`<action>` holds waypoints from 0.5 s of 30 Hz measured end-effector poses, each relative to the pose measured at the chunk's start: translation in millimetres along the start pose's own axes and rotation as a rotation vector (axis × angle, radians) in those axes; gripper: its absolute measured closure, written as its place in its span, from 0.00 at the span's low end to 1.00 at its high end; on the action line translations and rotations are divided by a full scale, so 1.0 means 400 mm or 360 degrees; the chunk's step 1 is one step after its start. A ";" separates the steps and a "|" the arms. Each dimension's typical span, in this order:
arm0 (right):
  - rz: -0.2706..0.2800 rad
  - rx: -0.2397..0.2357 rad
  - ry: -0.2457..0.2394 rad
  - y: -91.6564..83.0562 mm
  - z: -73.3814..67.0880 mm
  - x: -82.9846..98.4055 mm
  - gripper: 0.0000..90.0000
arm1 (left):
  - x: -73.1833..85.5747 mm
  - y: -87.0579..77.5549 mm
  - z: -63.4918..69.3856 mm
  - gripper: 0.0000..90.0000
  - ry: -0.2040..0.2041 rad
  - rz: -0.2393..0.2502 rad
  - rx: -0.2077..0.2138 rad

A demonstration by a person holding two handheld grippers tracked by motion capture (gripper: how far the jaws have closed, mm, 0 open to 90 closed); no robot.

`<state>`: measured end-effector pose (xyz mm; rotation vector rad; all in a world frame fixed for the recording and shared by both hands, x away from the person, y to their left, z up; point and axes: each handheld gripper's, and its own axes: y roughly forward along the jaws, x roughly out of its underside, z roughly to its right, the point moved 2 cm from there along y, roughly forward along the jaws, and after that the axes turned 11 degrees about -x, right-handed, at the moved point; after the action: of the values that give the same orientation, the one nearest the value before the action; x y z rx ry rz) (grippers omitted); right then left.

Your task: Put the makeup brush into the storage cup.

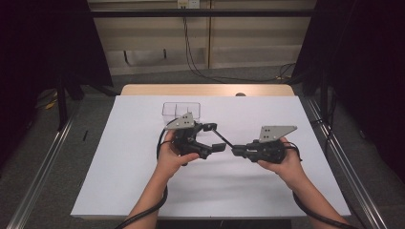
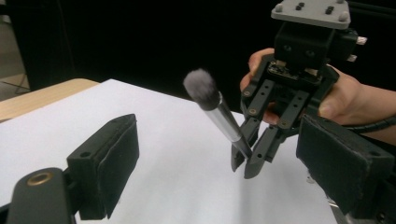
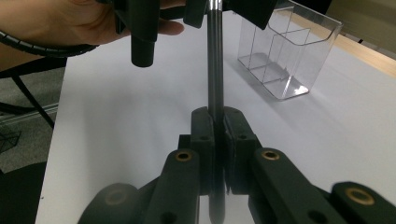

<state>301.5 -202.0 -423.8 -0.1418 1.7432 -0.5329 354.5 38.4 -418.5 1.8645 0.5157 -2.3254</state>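
Note:
My right gripper (image 1: 235,151) is shut on the lower end of a makeup brush (image 1: 222,138), which has a silver-black handle (image 3: 215,56) and a grey fluffy head (image 2: 201,86). The brush slants up and left from the right gripper (image 2: 245,163) toward my left gripper (image 1: 215,137). In the right gripper view the pads (image 3: 218,121) press on the handle. My left gripper (image 2: 215,154) stands open, with wide-set jaws on either side of the brush head and no pad touching it. Both grippers hover over the white table (image 1: 143,181).
A clear plastic organizer (image 1: 181,109) with several compartments stands empty behind the left gripper, also in the right gripper view (image 3: 285,51). The white sheet covers a wooden table whose far edge (image 1: 205,89) shows. Metal rails run along both sides.

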 end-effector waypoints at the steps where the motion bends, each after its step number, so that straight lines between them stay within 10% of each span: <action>1: 0.0009 0.0003 0.0005 0.000 0.000 -0.001 0.93 | 0.000 0.000 0.000 0.19 0.0005 -0.0004 -0.0010; 15: 0.0049 0.0035 0.0019 0.004 0.001 -0.005 0.93 | 0.005 0.011 -0.002 0.33 -0.0019 -0.0005 0.0012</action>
<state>302.6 -200.1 -422.8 -0.0962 1.7480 -0.5314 355.9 34.8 -421.4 1.8530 0.5099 -2.3422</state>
